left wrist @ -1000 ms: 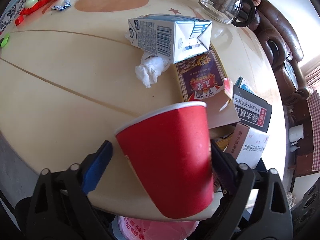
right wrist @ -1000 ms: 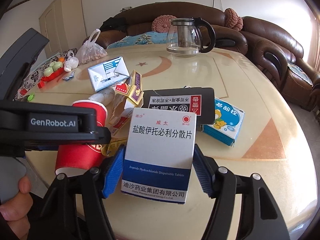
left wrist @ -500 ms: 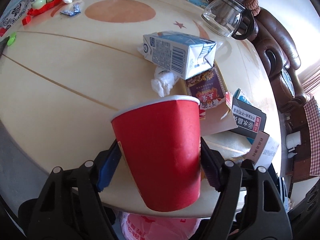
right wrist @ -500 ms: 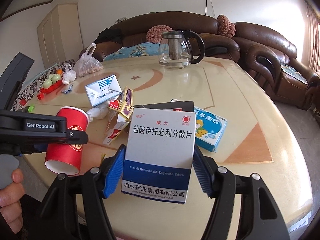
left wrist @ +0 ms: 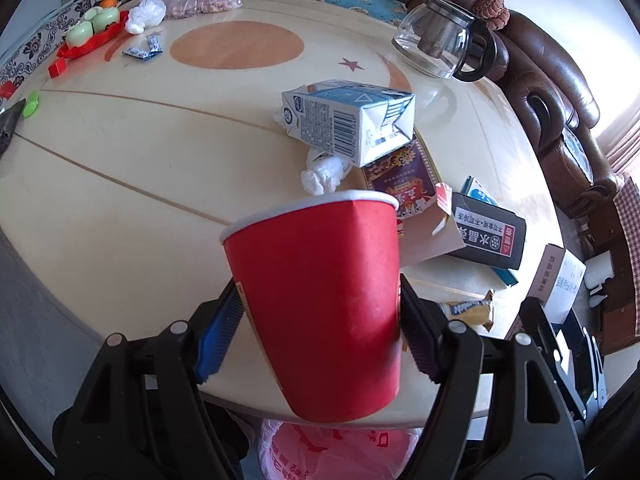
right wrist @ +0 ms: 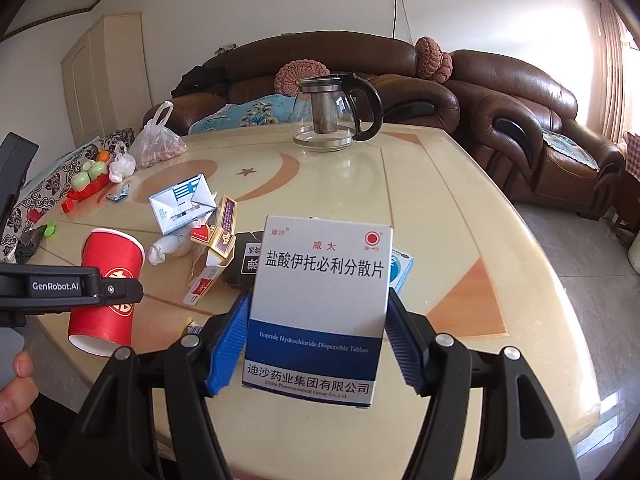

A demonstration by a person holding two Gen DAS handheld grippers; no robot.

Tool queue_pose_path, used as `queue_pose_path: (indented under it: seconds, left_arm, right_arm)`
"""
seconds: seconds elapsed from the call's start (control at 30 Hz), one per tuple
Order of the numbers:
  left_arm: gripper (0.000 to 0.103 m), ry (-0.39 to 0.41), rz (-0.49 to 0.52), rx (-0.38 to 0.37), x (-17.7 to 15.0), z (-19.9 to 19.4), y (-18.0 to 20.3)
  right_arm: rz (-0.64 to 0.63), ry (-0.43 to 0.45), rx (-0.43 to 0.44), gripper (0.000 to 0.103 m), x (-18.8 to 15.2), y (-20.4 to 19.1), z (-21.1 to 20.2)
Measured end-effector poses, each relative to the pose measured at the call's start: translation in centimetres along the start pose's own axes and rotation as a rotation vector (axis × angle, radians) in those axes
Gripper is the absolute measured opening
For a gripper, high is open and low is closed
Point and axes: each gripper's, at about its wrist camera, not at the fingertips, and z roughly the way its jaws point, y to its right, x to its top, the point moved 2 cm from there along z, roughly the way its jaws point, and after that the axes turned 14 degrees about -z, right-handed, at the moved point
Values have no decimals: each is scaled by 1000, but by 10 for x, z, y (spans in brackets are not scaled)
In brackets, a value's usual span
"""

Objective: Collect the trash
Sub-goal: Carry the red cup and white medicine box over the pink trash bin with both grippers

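Left gripper (left wrist: 320, 332) pinches a red paper cup (left wrist: 320, 304) at frame center, over the table (left wrist: 120, 184) edge w/ a pink bag (left wrist: 332, 452) below. Right gripper (right wrist: 316, 340) clamps a white-and-blue tablet box (right wrist: 320, 304) at center. Milk carton (left wrist: 352, 120), crumpled tissue (left wrist: 322, 172) & black box (left wrist: 486, 236) lie mid-table, glass teapot (right wrist: 332, 114) at upper center.

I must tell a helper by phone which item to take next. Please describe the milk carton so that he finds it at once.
On the round cream table, look in front of the glass teapot, toward the litter pile. The milk carton lies on its side there, over crumpled white tissue. It is the only blue-and-white box with a barcode and folded gable end.
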Motion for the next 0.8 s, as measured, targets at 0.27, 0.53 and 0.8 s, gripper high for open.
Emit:
queue_pose_path:
  seconds: [0.27, 0.53, 0.8]
  left_arm:
    - [72, 47, 50, -7, -15, -35, 3]
    - [72, 111, 95, -1, -34, -78, -1]
    - [72, 159, 164, -22, -64, -118, 2]
  right_arm:
    - [-35, 9, -28, 63, 13, 0, -39]
    - [-61, 16, -42, 63, 16, -4, -90]
    - [-80, 41, -45, 63, 14, -12, -143]
